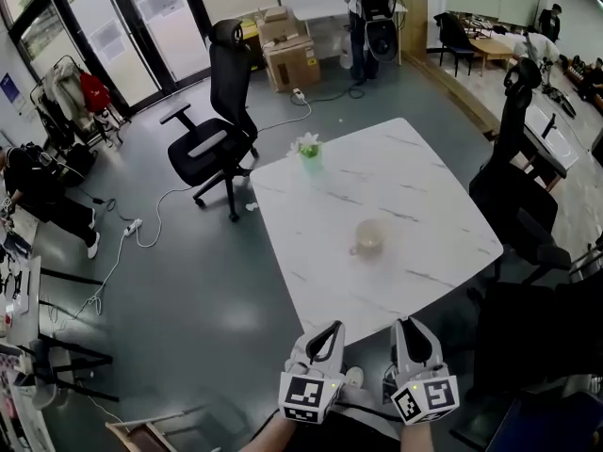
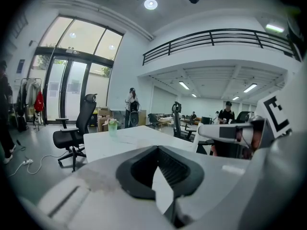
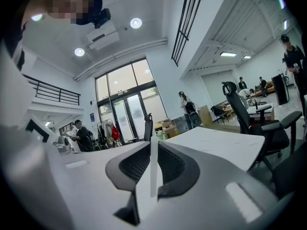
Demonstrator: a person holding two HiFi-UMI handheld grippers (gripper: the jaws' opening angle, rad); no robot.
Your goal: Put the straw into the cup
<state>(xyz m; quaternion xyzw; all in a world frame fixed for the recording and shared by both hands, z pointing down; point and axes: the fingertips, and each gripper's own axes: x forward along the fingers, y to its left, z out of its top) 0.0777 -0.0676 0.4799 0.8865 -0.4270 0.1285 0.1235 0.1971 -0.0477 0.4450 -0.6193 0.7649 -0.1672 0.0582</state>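
A pale cup (image 1: 367, 238) with a handle stands near the middle of the white marble table (image 1: 424, 172). Both grippers hang off the table's near edge, close to my body and well short of the cup. My right gripper (image 1: 407, 326) is shut on a thin white straw (image 3: 153, 169), which stands upright between its jaws in the right gripper view and pokes just past the tips. My left gripper (image 1: 330, 330) is shut with nothing in it; its jaws (image 2: 157, 148) meet in the left gripper view. The cup does not show in either gripper view.
A small green pot with a white flower (image 1: 308, 149) sits at the table's far left corner. A black office chair (image 1: 215, 130) stands left of the table, and others (image 1: 513, 149) on its right. Cardboard boxes (image 1: 287, 50) and people are farther back.
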